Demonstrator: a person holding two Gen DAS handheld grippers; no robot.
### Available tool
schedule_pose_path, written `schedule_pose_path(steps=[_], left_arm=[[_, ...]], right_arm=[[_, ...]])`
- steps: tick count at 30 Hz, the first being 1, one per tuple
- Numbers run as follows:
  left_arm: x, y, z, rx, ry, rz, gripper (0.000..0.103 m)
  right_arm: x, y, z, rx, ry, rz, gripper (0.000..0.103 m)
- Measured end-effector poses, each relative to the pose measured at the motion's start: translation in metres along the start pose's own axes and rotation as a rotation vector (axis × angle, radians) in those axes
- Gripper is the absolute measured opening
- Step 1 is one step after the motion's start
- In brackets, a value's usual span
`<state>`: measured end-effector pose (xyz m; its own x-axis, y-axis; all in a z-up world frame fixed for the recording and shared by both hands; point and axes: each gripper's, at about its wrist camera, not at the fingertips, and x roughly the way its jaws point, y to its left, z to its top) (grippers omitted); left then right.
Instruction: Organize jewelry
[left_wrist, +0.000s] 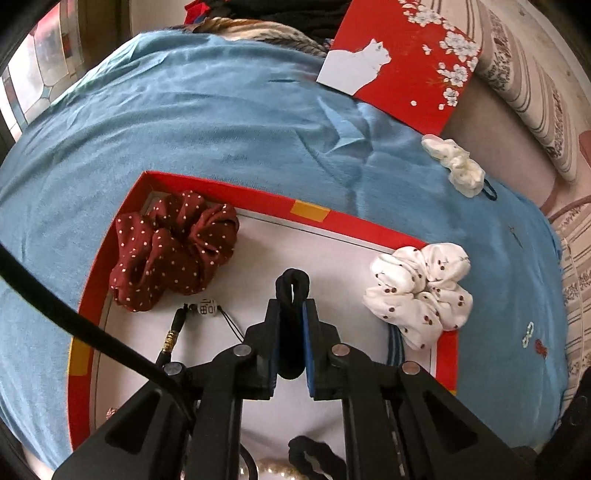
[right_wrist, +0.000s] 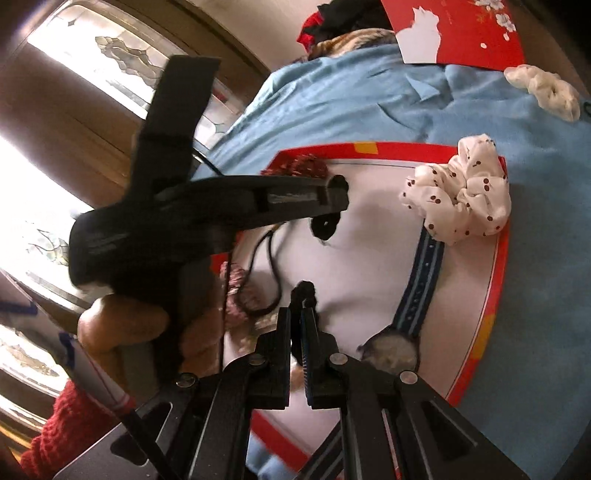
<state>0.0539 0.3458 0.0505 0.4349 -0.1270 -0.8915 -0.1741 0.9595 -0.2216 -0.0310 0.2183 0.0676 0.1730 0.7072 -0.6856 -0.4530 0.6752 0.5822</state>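
Observation:
A red tray with a white floor lies on a blue cloth. My left gripper is shut on a black hair tie and holds it above the tray's floor. My right gripper is shut on a black fuzzy hair tie over the tray. The left gripper shows from the side in the right wrist view, with its tie hanging under it. In the tray lie a dark red dotted scrunchie, a bead cord and a blue-strapped watch. A white cherry scrunchie sits on the tray's right rim.
The red lid lies at the back right on the blue cloth. A cream scrunchie lies near it. Another black tie and pearls lie under the left gripper. A pink scrunchie lies in the tray. Striped bedding is at right.

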Motion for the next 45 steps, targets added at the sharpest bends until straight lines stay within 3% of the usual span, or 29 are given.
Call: schedule_pose_path(steps=[5, 9, 12, 20, 26, 45], left_arm=[[0.005, 0.001, -0.001, 0.005, 0.002, 0.013, 0.019], [-0.003, -0.003, -0.001, 0.008, -0.017, 0.012, 0.029], [-0.022, -0.009, -0.004, 0.012, -0.060, 0.020, 0.040], [-0.080, -0.031, -0.022, 0.054, -0.176, 0.104, 0.049], [-0.115, -0.060, -0.049, 0.112, -0.243, 0.156, 0.049], [-0.162, -0.150, -0.119, 0.270, -0.301, 0.152, 0.057]], right_arm=[[0.000, 0.000, 0.000, -0.030, -0.006, -0.031, 0.009], [-0.011, -0.001, 0.001, -0.028, -0.023, -0.057, 0.039], [-0.023, -0.003, 0.003, -0.023, -0.039, -0.056, 0.040], [-0.064, -0.005, -0.018, -0.033, -0.086, -0.092, 0.040], [-0.102, -0.022, -0.047, -0.011, -0.112, -0.159, 0.040], [-0.204, -0.113, -0.112, 0.178, -0.243, -0.320, 0.041]])
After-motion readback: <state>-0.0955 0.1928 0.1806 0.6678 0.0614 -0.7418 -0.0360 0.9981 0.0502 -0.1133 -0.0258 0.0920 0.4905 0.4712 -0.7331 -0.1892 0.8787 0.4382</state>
